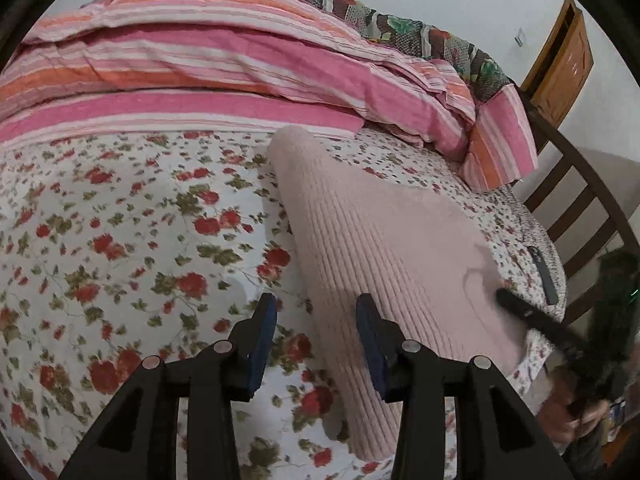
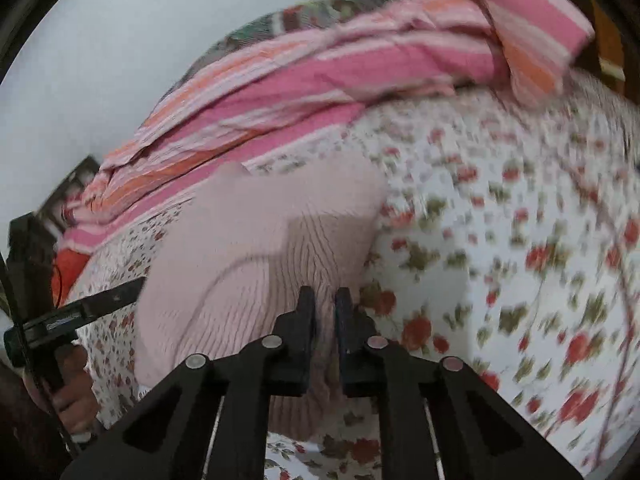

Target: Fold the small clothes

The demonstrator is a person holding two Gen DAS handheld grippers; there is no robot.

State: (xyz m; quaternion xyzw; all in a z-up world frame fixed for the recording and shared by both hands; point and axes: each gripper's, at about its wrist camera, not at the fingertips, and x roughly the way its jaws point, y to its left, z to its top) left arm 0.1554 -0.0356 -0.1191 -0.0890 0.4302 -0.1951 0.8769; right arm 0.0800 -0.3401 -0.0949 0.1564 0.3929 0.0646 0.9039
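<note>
A pale pink ribbed knit garment [image 1: 400, 240] [image 2: 248, 240] lies folded on the floral bed sheet [image 1: 120, 220]. My left gripper [image 1: 316, 308] is open at the garment's near left edge, with its right pad over the knit, its left pad over the sheet and nothing pinched. My right gripper [image 2: 325, 300] stands nearly closed at the garment's right edge. Pink knit shows in its narrow gap, but the blur hides whether the pads press on it. One of its fingers [image 1: 516, 310] reaches onto the garment's far side in the left wrist view.
A pink and orange striped quilt [image 1: 240, 72] is bunched along the back of the bed. Dark wooden slats [image 1: 580, 208] close off the bed's right end, where a dark phone-like object [image 1: 544, 276] lies. A person's hand [image 1: 572, 420] holds the right gripper.
</note>
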